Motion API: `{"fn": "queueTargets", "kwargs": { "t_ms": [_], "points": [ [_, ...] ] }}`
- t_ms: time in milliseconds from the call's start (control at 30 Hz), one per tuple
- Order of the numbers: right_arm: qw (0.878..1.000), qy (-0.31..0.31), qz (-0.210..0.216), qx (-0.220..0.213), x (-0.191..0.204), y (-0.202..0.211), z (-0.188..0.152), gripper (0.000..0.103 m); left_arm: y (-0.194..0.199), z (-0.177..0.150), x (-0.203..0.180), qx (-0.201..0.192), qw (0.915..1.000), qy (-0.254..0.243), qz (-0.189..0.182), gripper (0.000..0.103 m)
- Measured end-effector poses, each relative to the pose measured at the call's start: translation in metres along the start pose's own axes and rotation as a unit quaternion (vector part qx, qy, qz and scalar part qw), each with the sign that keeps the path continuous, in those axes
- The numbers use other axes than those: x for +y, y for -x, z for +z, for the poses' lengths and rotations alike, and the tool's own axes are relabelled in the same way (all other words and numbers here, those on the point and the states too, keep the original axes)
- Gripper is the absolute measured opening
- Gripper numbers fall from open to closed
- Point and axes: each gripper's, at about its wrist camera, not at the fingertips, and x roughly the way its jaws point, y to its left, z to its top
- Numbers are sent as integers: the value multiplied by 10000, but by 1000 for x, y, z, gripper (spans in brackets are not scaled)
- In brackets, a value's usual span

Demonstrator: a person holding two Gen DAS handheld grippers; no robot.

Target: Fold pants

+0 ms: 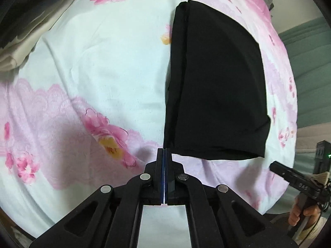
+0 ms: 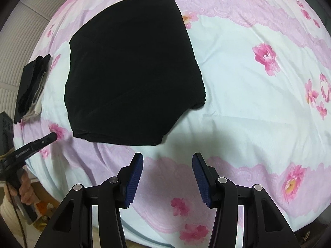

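Lying folded, black pants, layers indistinct; left gripper closed, empty; right gripper half-open, empty.

Both cameras ride on the hand-held grippers and look steeply down at the bed, fairly close above it. The left wrist view sees the black pants from one side, the right wrist view from the other; each catches the opposite gripper at its edge.
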Motion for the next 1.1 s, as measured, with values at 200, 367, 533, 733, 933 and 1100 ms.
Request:
{"fn": "queueTargets", "kwargs": {
  "t_ms": [200, 367, 533, 733, 933, 1100],
  "points": [
    [9999, -57, 37, -90, -6, 5, 2, 51, 17, 21, -17, -329, 9992, -182, 113, 15],
    [9992, -282, 84, -284, -17, 16, 7, 51, 34, 59, -36, -790, 9950, -603, 124, 37],
    [9974, -558, 177, -428, -21, 28, 18, 51, 32, 118, -53, -1051, 9882, -1103, 154, 37],
    [9947, -698, 185, -731, -10, 40, 47, 51, 14, 181, -57, -1033, 9872, -1206, 128, 37],
    [9928, -839, 348, -775, 5, 34, 81, 51, -11, 228, -52, -838, 9907, -1067, 39, 37],
    [9934, -746, 430, -753, 23, 28, 94, 51, -36, 240, -44, -486, 9940, -980, 9, 37]
  ]
}}
